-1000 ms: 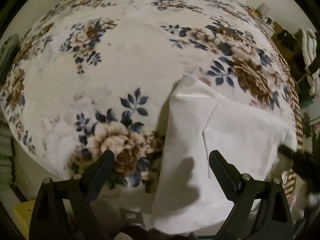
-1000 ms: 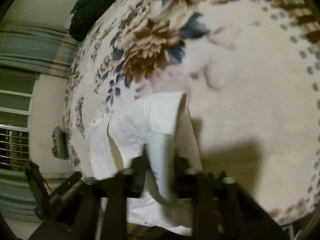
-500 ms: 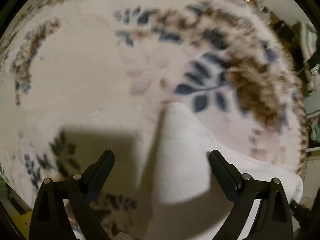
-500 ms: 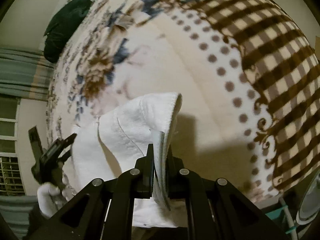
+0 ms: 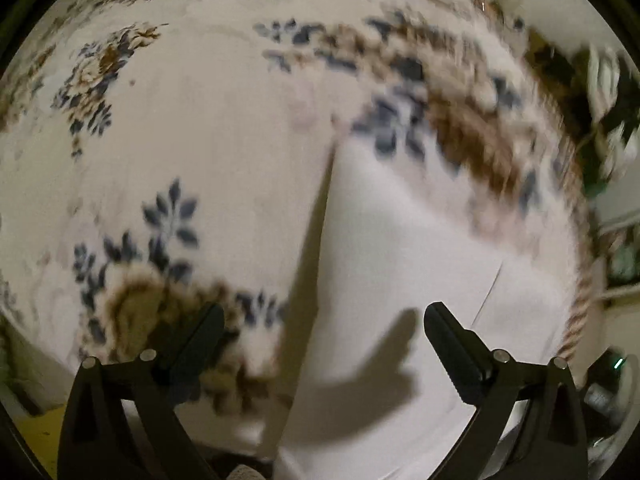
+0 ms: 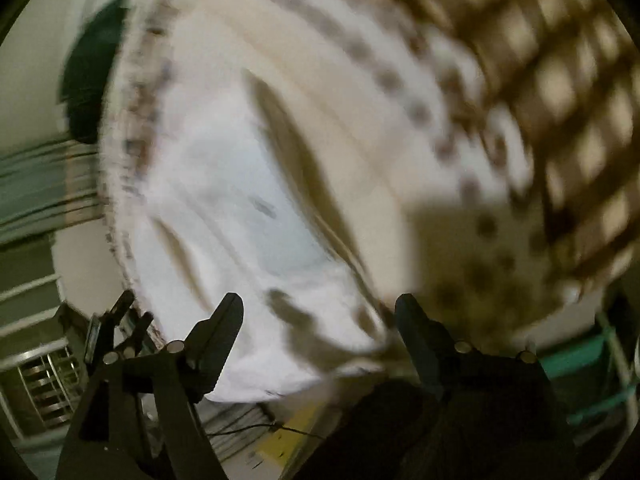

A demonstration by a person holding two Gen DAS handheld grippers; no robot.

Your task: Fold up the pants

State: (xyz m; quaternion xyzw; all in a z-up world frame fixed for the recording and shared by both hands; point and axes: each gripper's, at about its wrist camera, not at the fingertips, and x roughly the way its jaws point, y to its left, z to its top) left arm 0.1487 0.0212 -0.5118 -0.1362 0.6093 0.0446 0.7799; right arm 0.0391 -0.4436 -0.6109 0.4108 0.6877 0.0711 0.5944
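The white pants (image 5: 400,264) lie folded flat on a floral blanket (image 5: 200,152), near its front right edge. My left gripper (image 5: 322,330) is open and empty, held just above the pants' left edge. In the right wrist view the pants (image 6: 240,220) are blurred by motion and lie flat on the blanket (image 6: 400,120). My right gripper (image 6: 318,316) is open and empty over the near end of the pants. The left gripper (image 6: 108,332) shows at the lower left of that view.
The blanket has a brown checked border (image 6: 540,80) at the right. A dark green bundle (image 6: 88,80) lies at the far end of the bed. A window grille (image 6: 44,384) and curtains (image 6: 36,192) stand beyond the bed's edge.
My right gripper has opened and let go of the pants' fold, which now lies flat. Both views are swinging, and the left gripper has drawn back a little.
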